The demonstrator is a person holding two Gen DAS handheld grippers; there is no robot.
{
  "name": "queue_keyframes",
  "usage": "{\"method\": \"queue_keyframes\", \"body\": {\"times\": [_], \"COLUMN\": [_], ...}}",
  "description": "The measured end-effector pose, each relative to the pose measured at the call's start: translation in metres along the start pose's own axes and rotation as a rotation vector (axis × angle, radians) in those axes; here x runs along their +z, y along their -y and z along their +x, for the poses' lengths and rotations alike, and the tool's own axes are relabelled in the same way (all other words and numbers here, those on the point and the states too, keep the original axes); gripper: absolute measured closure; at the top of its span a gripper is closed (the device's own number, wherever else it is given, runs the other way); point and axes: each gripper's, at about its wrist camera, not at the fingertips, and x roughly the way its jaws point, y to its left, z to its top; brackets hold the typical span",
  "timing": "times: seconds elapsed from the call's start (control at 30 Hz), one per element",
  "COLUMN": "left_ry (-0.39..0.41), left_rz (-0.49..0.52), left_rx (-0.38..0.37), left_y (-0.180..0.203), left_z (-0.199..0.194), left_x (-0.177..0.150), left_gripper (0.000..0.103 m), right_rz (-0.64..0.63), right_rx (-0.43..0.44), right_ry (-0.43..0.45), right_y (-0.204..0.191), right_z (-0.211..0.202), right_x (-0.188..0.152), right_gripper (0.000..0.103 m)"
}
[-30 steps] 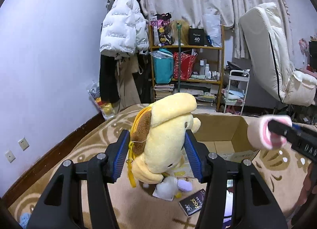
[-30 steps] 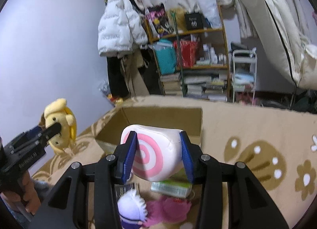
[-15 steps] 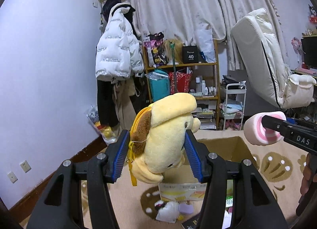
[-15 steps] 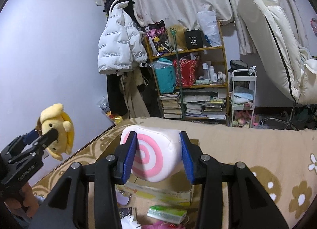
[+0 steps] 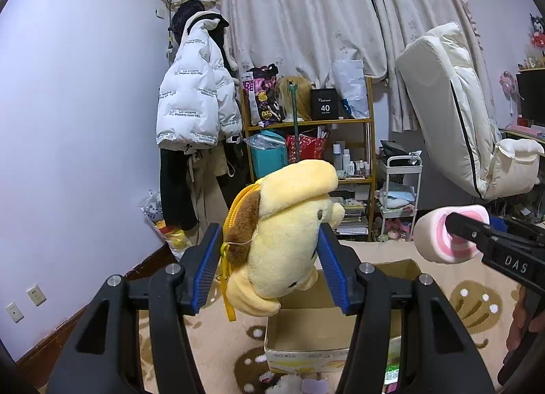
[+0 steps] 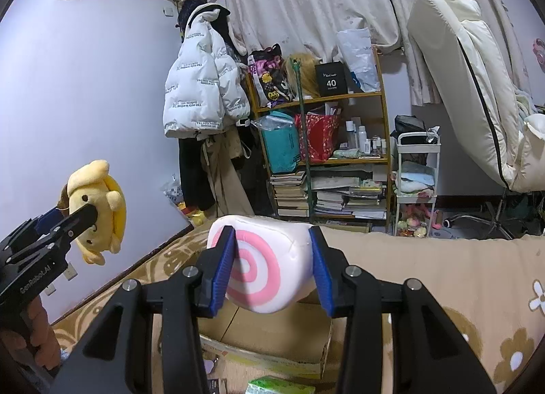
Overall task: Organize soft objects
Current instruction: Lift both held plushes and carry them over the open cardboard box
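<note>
Left gripper (image 5: 269,264) clamped on yellow dog plush (image 5: 282,240), held in air above open cardboard box (image 5: 306,332). Right gripper (image 6: 272,268) squeezing pink-swirl roll plush (image 6: 262,264), also aloft over box, beige bedspread (image 6: 442,274) underneath.

i take the cardboard box (image 5: 308,332) as my landmark. my left gripper (image 5: 269,266) holds the dog plush (image 5: 282,244) above the box's near left part. my right gripper (image 6: 272,271) holds the swirl cushion (image 6: 262,269) over the box, right of the plush. behind the box stands the shelf (image 5: 340,121); left of the shelf hangs the jacket (image 5: 194,111).
</note>
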Motion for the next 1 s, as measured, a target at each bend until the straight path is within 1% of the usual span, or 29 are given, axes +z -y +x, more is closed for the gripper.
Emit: {"method": "queue_keyframes", "body": {"times": [0.17, 0.27, 0.37, 0.47, 0.57, 0.67, 0.8, 0.9, 1.0], "left_ry": [-0.010, -0.025, -0.051, -0.068, -0.089, -0.091, -0.121, -0.138, -0.177], "left_rz": [-0.002, -0.016, -0.020, -0.016, -0.027, -0.008, -0.011, 0.010, 0.023], "left_rx": [0.001, 0.001, -0.002, -0.003, -0.025, -0.029, -0.061, -0.072, -0.093], "left_y": [-0.001, -0.003, -0.003, 0.000, -0.001, 0.003, 0.008, 0.014, 0.020], "left_z": [0.008, 0.015, 0.025, 0.035, 0.042, 0.049, 0.059, 0.064, 0.070], "left_x": [-0.002, -0.008, -0.016, -0.024, -0.031, -0.038, -0.044, -0.049, -0.058], "left_gripper": [0.048, 0.047, 0.047, 0.047, 0.047, 0.047, 0.047, 0.047, 0.047], "right_rz": [0.002, 0.005, -0.004, -0.007, -0.002, 0.009, 0.017, 0.027, 0.027], "right_rx": [0.009, 0.018, 0.032, 0.041, 0.039, 0.042, 0.040, 0.034, 0.037], "right_ry": [0.025, 0.050, 0.053, 0.036, 0.016, 0.002, -0.010, -0.044, -0.087], "right_y": [0.000, 0.002, 0.003, 0.004, 0.006, 0.010, 0.015, 0.017, 0.020], "right_z": [0.005, 0.005, 0.010, 0.018, 0.026, 0.033, 0.039, 0.047, 0.057], "right_x": [0.004, -0.001, -0.007, -0.012, -0.018, -0.022, -0.027, -0.032, -0.039], "right_gripper": [0.058, 0.058, 0.058, 0.058, 0.058, 0.058, 0.058, 0.057, 0.057]}}
